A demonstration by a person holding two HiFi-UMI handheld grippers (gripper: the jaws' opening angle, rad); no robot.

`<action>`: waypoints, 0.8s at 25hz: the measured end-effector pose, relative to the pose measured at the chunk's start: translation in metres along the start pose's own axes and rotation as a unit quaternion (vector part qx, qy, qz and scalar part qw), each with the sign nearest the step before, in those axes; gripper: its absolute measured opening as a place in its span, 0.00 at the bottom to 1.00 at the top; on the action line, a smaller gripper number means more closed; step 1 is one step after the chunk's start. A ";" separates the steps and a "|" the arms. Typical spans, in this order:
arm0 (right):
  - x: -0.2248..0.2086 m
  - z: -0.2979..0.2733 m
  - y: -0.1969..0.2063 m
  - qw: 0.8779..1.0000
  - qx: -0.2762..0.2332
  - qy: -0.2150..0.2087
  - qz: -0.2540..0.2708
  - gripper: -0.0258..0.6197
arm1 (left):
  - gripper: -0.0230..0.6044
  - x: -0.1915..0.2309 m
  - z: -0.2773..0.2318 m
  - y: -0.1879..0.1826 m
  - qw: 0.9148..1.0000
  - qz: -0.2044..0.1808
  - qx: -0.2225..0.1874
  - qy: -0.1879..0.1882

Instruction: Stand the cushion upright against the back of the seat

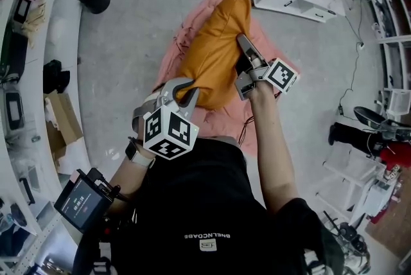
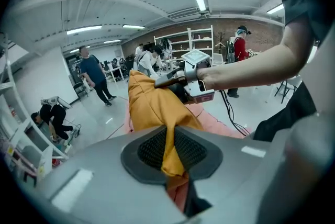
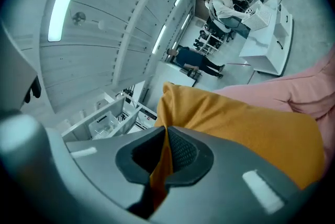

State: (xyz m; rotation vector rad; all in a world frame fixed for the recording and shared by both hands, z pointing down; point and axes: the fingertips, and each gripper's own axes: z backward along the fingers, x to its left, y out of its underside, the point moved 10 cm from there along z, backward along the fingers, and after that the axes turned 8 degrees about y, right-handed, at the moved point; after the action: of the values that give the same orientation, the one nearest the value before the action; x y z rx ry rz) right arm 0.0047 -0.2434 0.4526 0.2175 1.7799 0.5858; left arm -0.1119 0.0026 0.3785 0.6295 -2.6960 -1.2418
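Item: orange fabric cushion [image 1: 215, 49], held over the pink cloth-covered seat [image 1: 168, 55], its long side running near to far. Left gripper [image 1: 185, 97]: jaws almost closed, pinching a fold at the near corner. Right gripper [image 1: 244, 44]: jaws clamped tight on fabric at the right edge. Handling note: you hold only thin cloth, so lift evenly and lean the cushion on the seat's back — not discernible here — before letting go.

1. My head view looks steeply down onto the cushion [image 1: 215, 49] and pink seat [image 1: 170, 56].
2. My left gripper view sits tight on its own jaws, facing along the cushion toward the right gripper [image 2: 166, 80].
3. My right gripper view, equally close, faces across the room; all three share the cushion.
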 end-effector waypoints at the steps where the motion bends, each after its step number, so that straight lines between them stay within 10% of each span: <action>1: 0.005 -0.001 -0.001 1.000 -0.002 -0.009 0.002 0.06 | 0.13 -0.001 0.005 -0.003 1.000 -0.004 -0.002 -0.001; 9: -0.006 -0.003 0.005 1.000 0.012 -0.022 -0.006 0.06 | 0.13 -0.003 0.001 0.007 1.000 0.013 -0.010 0.012; 20: -0.034 0.003 0.012 0.997 0.028 0.069 0.000 0.08 | 0.14 -0.004 -0.039 0.025 0.998 0.033 0.003 0.056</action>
State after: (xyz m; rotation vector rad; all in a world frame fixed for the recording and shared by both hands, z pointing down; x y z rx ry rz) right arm 0.0153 -0.2470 0.4872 0.2188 1.9320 0.5635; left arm -0.1058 -0.0084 0.4231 0.5867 -2.6084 -1.1461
